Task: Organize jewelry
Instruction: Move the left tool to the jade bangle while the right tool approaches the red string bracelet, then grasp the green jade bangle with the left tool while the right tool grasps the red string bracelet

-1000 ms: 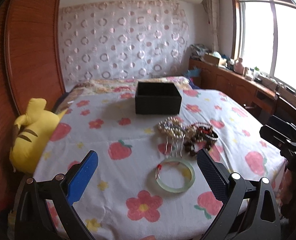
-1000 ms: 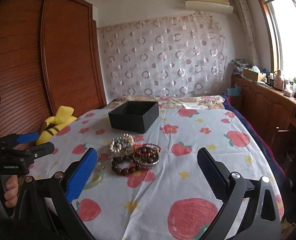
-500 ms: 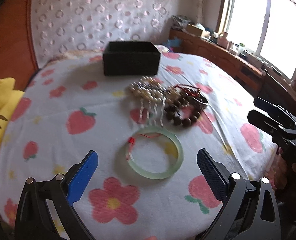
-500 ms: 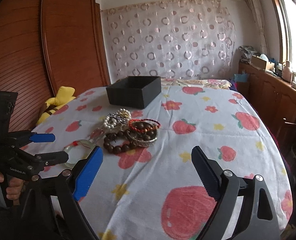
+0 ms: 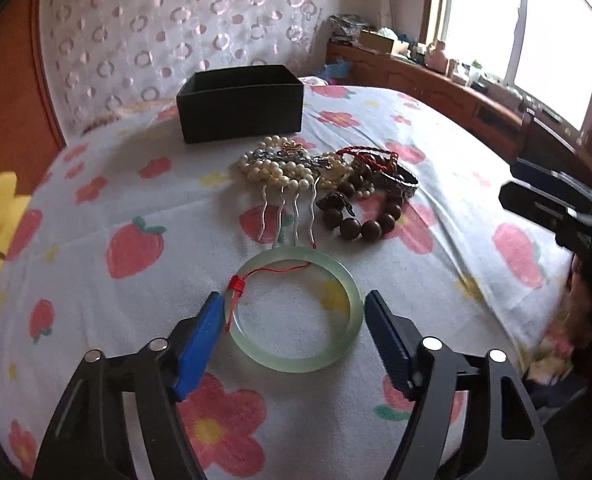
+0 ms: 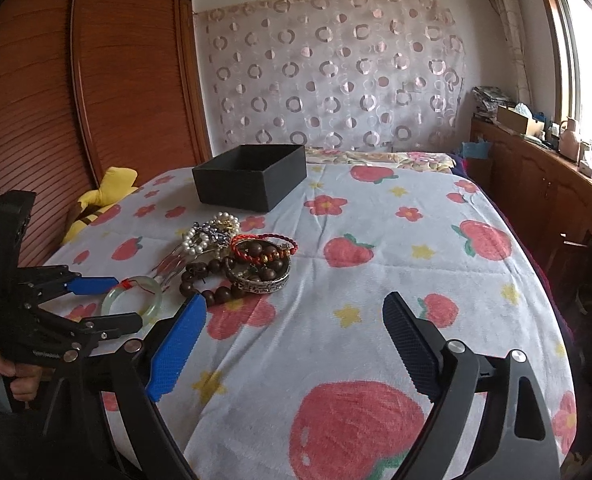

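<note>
Jewelry lies heaped on the bed point(image 5: 95, 216) before the box point(image 5: 239, 102), and the bangle point(image 5: 296, 308) sits flat between the left gripper's point(image 5: 293, 312) parted fingers, touching or nearly so, so closing could squirt it sideways; the right gripper point(image 6: 291, 330) waits spread, empty.

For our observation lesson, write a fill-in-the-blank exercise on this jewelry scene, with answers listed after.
1. The left gripper has one of its fingers on each side of the pale ____ bangle.
2. The cord tied to the bangle is ____.
3. The black box on the bed has no ____ on it.
4. The right gripper is holding ____.

Answers: green; red; lid; nothing
</note>
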`<state>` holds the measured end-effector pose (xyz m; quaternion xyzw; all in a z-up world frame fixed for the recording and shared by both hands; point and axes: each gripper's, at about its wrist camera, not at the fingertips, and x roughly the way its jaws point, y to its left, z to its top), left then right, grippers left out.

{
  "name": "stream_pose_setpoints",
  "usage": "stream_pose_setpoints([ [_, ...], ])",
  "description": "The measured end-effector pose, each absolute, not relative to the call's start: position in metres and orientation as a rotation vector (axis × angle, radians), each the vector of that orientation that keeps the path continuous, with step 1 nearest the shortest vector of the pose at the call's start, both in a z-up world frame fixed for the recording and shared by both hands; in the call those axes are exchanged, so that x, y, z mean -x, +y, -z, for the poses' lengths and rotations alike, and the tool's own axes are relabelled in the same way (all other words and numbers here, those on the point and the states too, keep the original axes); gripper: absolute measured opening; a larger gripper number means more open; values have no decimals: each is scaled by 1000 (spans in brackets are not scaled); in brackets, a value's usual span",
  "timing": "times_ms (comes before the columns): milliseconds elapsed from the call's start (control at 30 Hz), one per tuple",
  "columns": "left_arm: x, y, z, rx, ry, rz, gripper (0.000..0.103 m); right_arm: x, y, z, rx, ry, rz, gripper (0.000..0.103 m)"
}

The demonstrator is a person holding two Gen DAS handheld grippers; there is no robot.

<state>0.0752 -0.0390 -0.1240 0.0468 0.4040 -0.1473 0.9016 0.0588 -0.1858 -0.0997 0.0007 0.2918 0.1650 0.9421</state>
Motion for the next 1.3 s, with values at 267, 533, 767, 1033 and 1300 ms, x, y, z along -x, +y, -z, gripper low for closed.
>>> stream_pose_setpoints([
  [267,-71,-26,120,-47,813,309,68,-82,-177,95,31,630,-411,82],
  [533,-71,-8,115,-5,784,276,68,-148,-170,105,8,781,-474,39],
  [767,-72,-3,109,3,757,263,68,-192,-174,120,-100,915,-495,36],
  [1033,-77,-2,98,-4,732,259,68,-206,-176,129,-206,983,-497,35],
  [1300,-81,-2,93,-6,716,256,68,-205,-173,126,-231,994,-531,4],
])
